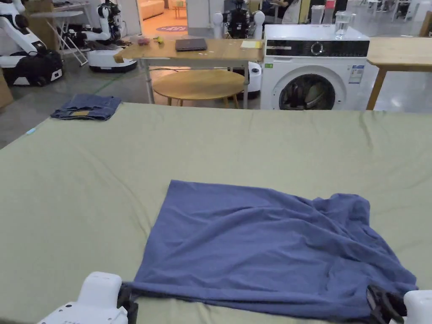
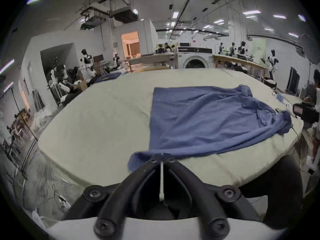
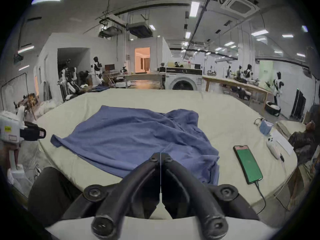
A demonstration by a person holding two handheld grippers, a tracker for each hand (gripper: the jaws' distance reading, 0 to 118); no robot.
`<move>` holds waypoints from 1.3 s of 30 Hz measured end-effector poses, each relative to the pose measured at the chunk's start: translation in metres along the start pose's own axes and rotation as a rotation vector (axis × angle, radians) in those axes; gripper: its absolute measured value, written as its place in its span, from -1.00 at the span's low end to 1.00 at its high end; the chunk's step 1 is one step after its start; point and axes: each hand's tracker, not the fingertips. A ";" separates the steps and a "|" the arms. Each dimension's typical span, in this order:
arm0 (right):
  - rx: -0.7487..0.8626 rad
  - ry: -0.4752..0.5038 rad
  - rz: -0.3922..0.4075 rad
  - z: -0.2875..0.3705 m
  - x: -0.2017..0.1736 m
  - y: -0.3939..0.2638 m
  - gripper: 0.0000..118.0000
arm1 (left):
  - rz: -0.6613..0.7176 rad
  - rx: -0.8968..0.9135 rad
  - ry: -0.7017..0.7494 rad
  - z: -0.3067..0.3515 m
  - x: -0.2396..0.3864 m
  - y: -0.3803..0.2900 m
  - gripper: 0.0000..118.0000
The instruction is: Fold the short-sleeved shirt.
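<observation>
A blue short-sleeved shirt (image 1: pixel 261 244) lies spread on the green-covered table (image 1: pixel 211 139), flat on its left half and rumpled on the right. My left gripper (image 1: pixel 126 295) is at the shirt's near left corner, and in the left gripper view the left gripper (image 2: pixel 161 154) has its jaws pressed together on that corner's edge. My right gripper (image 1: pixel 377 301) is at the near right corner; the right gripper (image 3: pixel 160 154) is shut on the bunched fabric there. Both held corners sit close to the table's near edge.
Folded denim (image 1: pixel 86 107) rests on the table's far left corner. A phone (image 3: pixel 248 164) with a cable and a blue pack (image 3: pixel 265 126) lie on the table to the right of the shirt. Beyond the table stand a washing machine (image 1: pixel 316 67) and wooden tables (image 1: pixel 198 50).
</observation>
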 end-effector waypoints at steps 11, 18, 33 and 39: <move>-0.105 -0.009 -0.032 -0.017 0.018 -0.010 -1.00 | -0.038 -0.113 -0.048 -0.044 -0.033 -0.009 0.98; -0.124 -0.053 -0.050 -0.012 0.040 -0.005 -1.00 | -0.010 -0.149 -0.086 -0.099 -0.054 0.002 0.83; -0.185 -0.119 0.081 -0.016 0.068 -0.026 1.00 | -0.071 -0.137 -0.111 -0.070 -0.025 0.014 -1.00; -0.218 -0.042 -0.140 -0.046 0.097 -0.038 -0.98 | -0.074 -0.150 -0.110 -0.064 -0.026 0.018 -1.00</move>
